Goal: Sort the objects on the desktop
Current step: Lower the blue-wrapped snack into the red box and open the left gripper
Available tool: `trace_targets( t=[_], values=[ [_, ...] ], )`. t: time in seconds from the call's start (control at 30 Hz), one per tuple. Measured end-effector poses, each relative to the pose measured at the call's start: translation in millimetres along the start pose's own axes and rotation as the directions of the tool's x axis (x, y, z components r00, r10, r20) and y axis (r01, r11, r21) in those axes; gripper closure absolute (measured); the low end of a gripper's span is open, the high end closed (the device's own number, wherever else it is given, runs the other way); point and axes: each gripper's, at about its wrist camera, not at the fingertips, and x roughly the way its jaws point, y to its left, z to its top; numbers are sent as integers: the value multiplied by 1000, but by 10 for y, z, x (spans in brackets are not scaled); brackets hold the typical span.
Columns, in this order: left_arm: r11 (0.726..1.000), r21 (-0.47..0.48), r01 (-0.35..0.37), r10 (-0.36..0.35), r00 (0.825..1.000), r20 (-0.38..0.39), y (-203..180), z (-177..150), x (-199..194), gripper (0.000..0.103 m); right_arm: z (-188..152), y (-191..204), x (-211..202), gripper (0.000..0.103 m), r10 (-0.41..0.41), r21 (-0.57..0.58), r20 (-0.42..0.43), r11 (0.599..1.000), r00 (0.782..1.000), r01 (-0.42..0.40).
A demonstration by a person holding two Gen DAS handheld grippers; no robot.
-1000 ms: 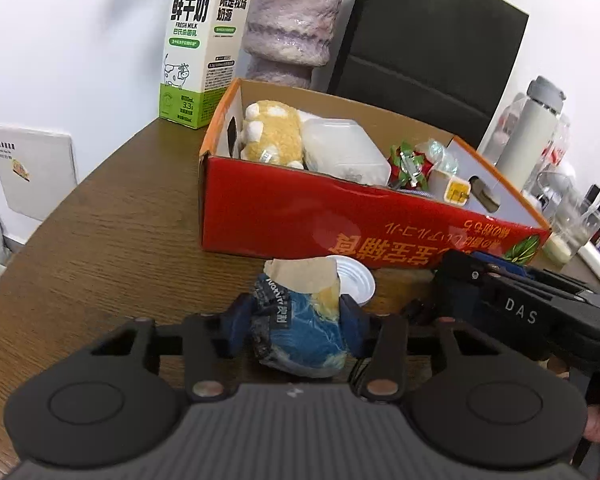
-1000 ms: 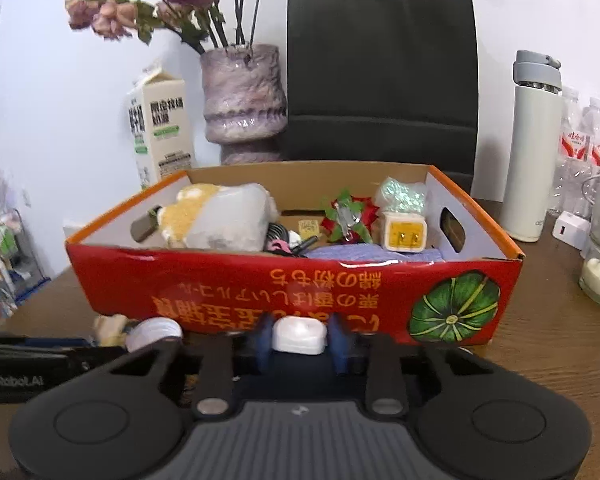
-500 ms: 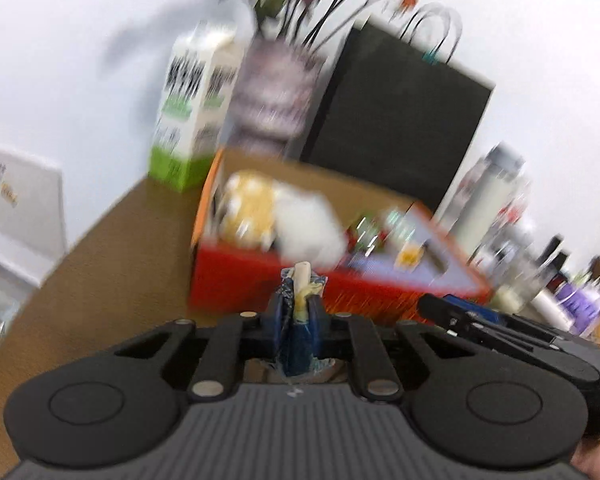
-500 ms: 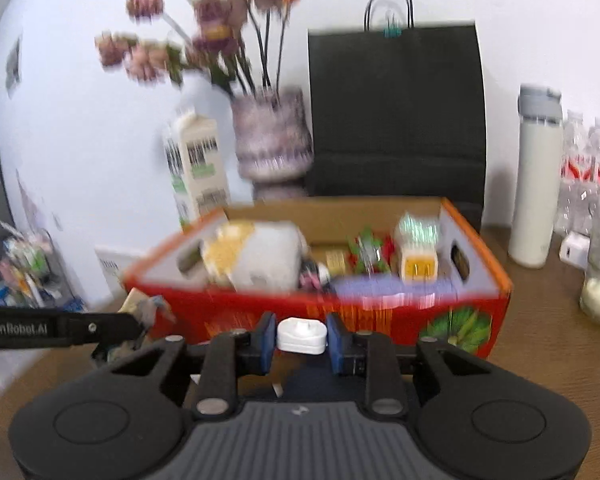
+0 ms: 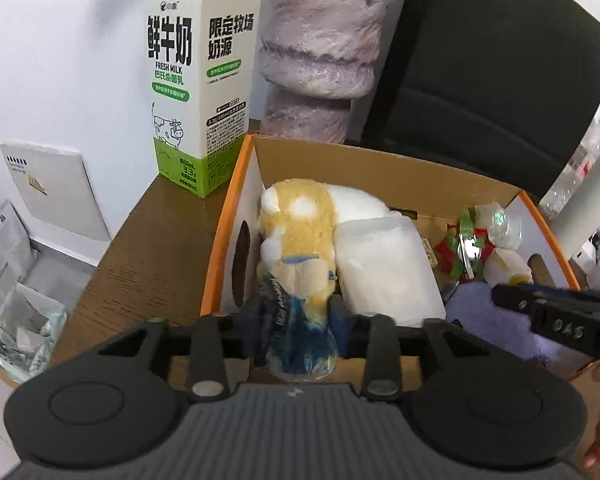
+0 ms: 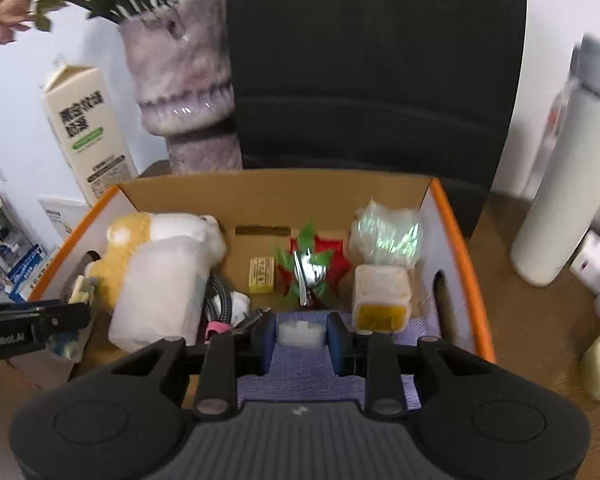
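Left wrist view is showing the left gripper (image 5: 298, 322) with its blue pads on either side of a crumpled blue, white and yellow snack packet (image 5: 296, 336), which is sitting upright between them over the near left corner of the orange-rimmed cardboard box (image 5: 224, 240); the jaws are opening, and the pads are still touching the packet's sides. The packet is looking wrinkled and glossy, with dark lettering up one fold that is too creased to read. Just beyond it, a yellow and white plush toy (image 5: 300, 224) is lying in the box beside a frosted white plastic tub (image 5: 384, 268). Behind the box, a tall white and green milk carton (image 5: 200, 80) is standing on the brown wooden table (image 5: 156, 248), reading "FRESH MILK" under large Chinese characters, next to a mottled purple ceramic vase (image 5: 320, 44). The right gripper (image 6: 300, 330) is seen in its own view, its blue pads flanking a small white plastic cap-like piece (image 6: 300, 332) above a lilac cloth (image 6: 300, 368) at the box's near edge; these jaws are opening too, with the piece sitting between the pads and touching them. The side of the right tool (image 5: 560, 320) is carrying the raised letters "DAS" in the left view.
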Motion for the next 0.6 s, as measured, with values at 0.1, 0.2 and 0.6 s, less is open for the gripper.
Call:
trace_targets(
  t=[0.1,0.2,0.6],
  values=[
    [1000,14,11,-12,999,47,-1,-3,-158,50,-43,-29,-65,59,-9,18,12,1000,1000,8],
    [998,57,6,-11,996,85,-54,74,-327,31,-42,-74,-211,51,21,52,43,998,999,-24],
    [997,72,24,-39,977,209,1,-353,-1106,4,-589,153,-1072,32,-27,-41,197,998,980,36]
  ],
)
